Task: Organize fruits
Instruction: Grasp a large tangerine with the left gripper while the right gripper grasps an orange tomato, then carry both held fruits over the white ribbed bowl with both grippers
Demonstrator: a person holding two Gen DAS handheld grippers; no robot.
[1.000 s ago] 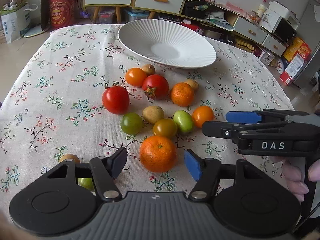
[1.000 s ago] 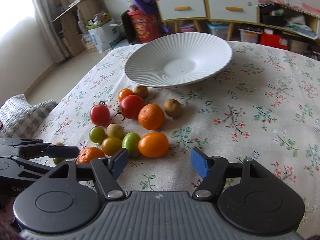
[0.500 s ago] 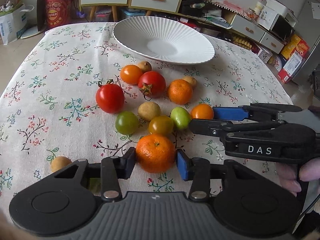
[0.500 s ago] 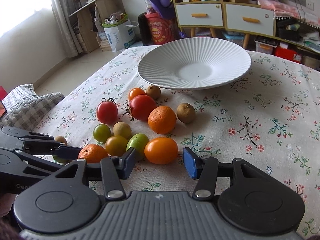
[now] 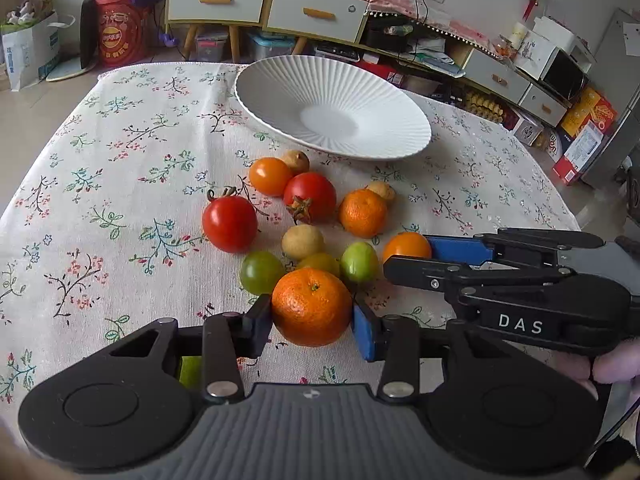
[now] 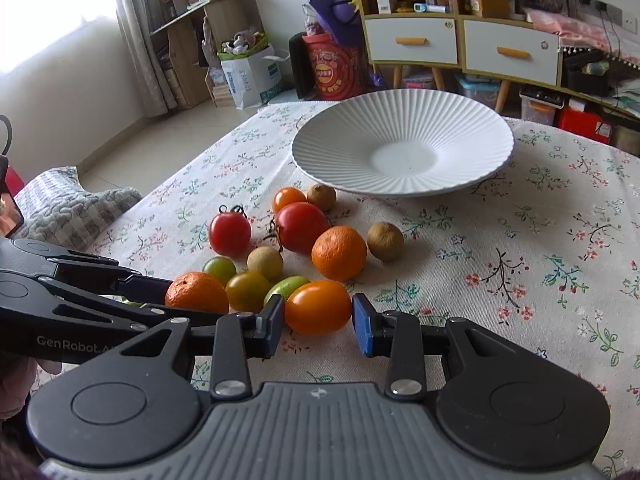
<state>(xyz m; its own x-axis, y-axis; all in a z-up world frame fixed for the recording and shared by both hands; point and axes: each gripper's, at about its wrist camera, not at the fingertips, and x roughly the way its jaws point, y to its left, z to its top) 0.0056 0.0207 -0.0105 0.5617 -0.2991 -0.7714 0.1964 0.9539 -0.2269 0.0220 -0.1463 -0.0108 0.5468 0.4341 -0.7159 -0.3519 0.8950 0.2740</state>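
Floral tablecloth [image 6: 520, 248]: left gripper [image 5: 312, 322] clamps mandarin [image 5: 312, 306], stem-up; right gripper [image 6: 318, 320], closing, pinches orange tomato [image 6: 318, 306] lengthwise.

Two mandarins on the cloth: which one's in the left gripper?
The near mandarin, clamped in the left gripper; the other mandarin lies free nearer the plate.

White ribbed plate [image 5: 332, 108], floral tablecloth [image 5: 120, 184], orange mandarin [image 5: 312, 306], blue-padded claw [image 5: 312, 324]
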